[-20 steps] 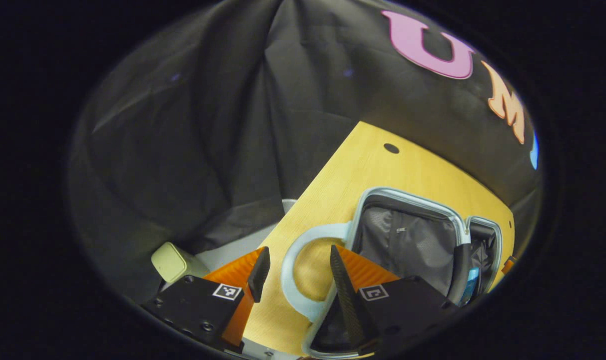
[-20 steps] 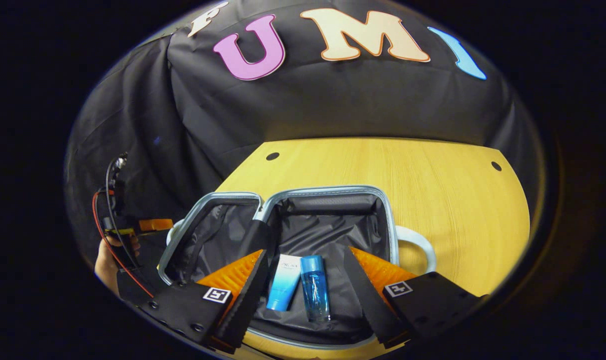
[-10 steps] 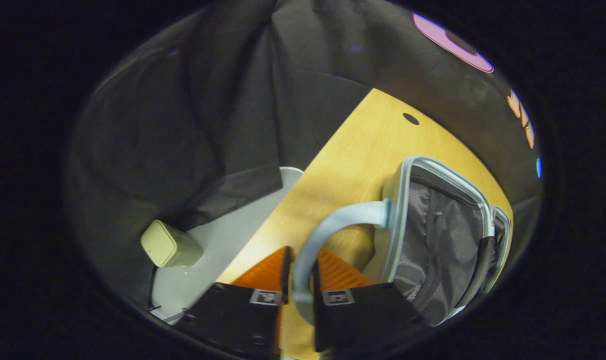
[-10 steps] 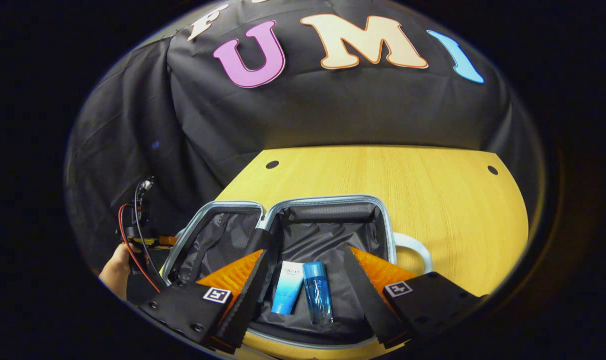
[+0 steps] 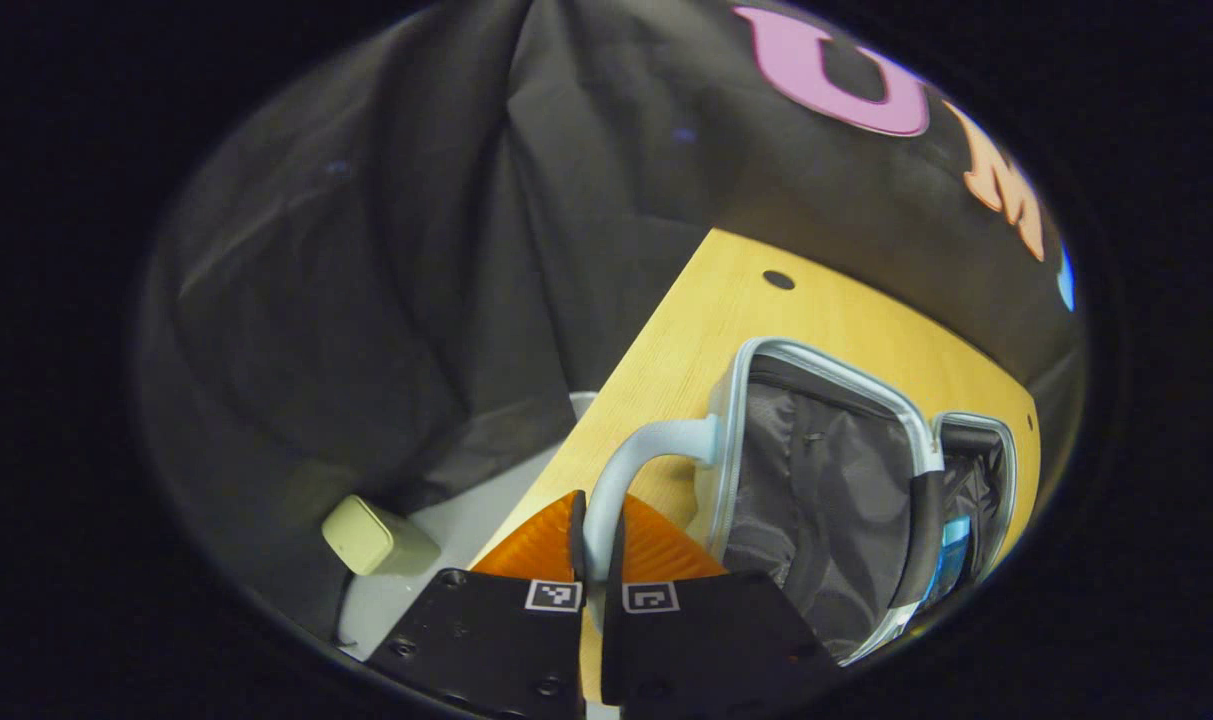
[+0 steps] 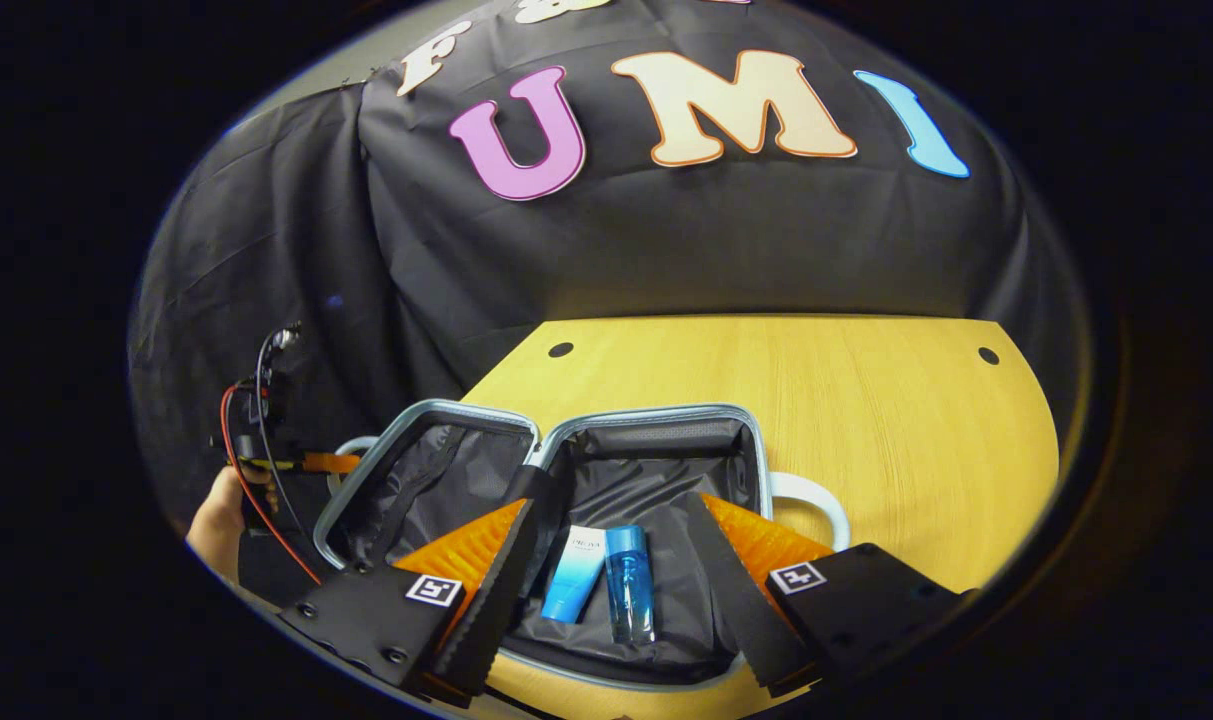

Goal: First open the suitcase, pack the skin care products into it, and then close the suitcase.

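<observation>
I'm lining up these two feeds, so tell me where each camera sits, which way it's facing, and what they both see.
Left gripper view: rides the left gripper, looking along its fingers, shut on the suitcase's lid handle, across the table.
Right gripper view: rides the open right gripper, facing the booth wall over the tube and bottle; a hand shows at left.
Shared: the open suitcase and table.

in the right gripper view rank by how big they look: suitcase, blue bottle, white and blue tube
1. suitcase
2 and 3. blue bottle and white and blue tube, lying side by side inside it: too alike to rank.
</observation>
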The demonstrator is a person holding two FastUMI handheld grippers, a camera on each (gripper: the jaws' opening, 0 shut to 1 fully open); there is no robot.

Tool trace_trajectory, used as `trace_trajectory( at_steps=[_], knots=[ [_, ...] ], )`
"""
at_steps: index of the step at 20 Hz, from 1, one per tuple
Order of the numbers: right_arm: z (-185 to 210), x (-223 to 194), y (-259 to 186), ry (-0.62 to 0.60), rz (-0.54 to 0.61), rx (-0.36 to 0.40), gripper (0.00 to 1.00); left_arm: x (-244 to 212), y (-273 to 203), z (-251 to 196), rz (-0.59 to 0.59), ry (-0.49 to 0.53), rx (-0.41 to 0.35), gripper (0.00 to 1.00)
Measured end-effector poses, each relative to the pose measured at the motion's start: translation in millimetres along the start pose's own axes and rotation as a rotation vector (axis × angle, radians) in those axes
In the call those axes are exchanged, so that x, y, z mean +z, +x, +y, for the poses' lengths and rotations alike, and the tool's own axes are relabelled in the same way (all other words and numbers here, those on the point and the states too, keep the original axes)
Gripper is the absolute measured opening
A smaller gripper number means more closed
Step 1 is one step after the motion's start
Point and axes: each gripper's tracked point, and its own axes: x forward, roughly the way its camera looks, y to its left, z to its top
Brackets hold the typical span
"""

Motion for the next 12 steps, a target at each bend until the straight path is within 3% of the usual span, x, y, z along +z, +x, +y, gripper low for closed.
trace_trajectory(
  at_steps=[6,12],
  knots=[
    [-13,7,-33,-0.017,-0.045,0.054,0.95,54,-72,-44,-0.160,0.133,0.036,0.00],
    [-37,14,-62,-0.013,-0.068,0.067,0.95,83,-125,-106,-0.250,0.158,-0.029,0.00]
  ],
)
